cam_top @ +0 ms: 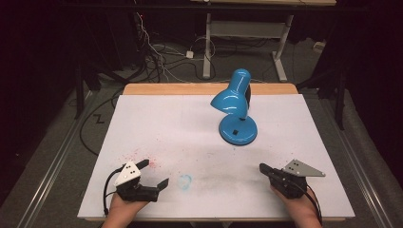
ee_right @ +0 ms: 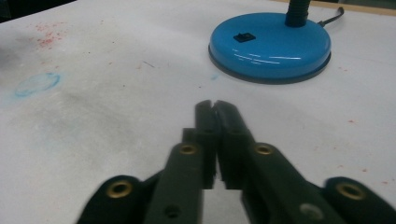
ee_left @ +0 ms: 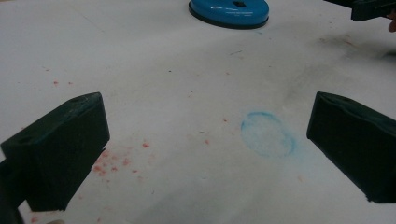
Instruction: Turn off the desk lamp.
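- I read this as the approach step: my right tool (cam_top: pixel 264 167) sits low near the surface's (cam_top: pixel 157 118) near right corner, pointing toward the blue desk lamp (cam_top: pixel 236 109), and nothing is held yet
- Its jaws stand all but together, a thin slit between the tips in the right gripper view, with nothing in them
- My left tool (cam_top: pixel 154 173) rests near the near left corner, jaws wide apart and empty, over the bare white sheet by a faint blue ring stain (ee_left: pixel 268 134)
- The lamp stands upright toward the far edge, a little right of the middle, well apart from both tools
- It looks glossy: round flat base (ee_right: pixel 270 44) with a small black switch (ee_right: pixel 244 37) on top, a dark flexible neck rising from the back, and a domed shade tipped toward the left side
- Next, I judge, the right tool has to travel forward to the base; if the switch is the aim, nearly closed tips suit a press, but gripping neck or shade would call for opening first
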{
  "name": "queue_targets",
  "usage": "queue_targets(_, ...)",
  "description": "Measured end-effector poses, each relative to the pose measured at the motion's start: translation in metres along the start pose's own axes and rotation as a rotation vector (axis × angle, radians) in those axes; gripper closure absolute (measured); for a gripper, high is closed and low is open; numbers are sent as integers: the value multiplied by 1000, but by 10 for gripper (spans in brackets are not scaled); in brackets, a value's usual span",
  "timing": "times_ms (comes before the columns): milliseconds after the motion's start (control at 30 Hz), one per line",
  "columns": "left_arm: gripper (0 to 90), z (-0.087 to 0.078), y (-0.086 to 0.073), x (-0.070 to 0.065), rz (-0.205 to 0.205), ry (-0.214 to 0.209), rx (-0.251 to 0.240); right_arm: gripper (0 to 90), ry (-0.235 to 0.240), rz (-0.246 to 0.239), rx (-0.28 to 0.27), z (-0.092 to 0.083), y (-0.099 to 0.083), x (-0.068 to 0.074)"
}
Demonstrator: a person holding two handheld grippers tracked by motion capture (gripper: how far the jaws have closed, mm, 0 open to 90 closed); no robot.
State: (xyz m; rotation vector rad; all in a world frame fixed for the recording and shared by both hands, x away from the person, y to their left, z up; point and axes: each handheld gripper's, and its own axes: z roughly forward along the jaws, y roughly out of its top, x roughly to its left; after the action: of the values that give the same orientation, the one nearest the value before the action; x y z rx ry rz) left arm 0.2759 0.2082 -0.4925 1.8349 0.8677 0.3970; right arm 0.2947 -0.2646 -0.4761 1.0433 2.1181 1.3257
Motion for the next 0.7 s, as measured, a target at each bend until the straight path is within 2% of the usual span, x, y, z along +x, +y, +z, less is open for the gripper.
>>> queue_targets(67, 0, 1, 0, 0, -1, -1, 2, 708, 0, 5, 17, 4, -1, -1)
queue_targets(167, 0, 1, 0, 1, -3, -5, 5, 559, 25, 24, 51, 8, -2, -1)
queue_targets(300, 0, 0, -1, 1, -1, -6, 5, 345, 15, -4, 89, 13, -4, 0)
queue_targets(367, 0, -1, -1, 2, -6, -6, 2, 256, 12, 1, 97, 14, -3, 0)
queue_targets(467, 0, -2, 0, 2, -6, -5, 1, 140, -1, 9, 78, 13, -4, 0)
queue_targets(567, 0, -2, 0, 2, -4, -6, 0, 25, -17, 23, 34, 9, -4, 1)
queue_targets(700, 0, -3, 0, 2, -3, -3, 1, 6, -30, 26, -37, -5, -3, 2)
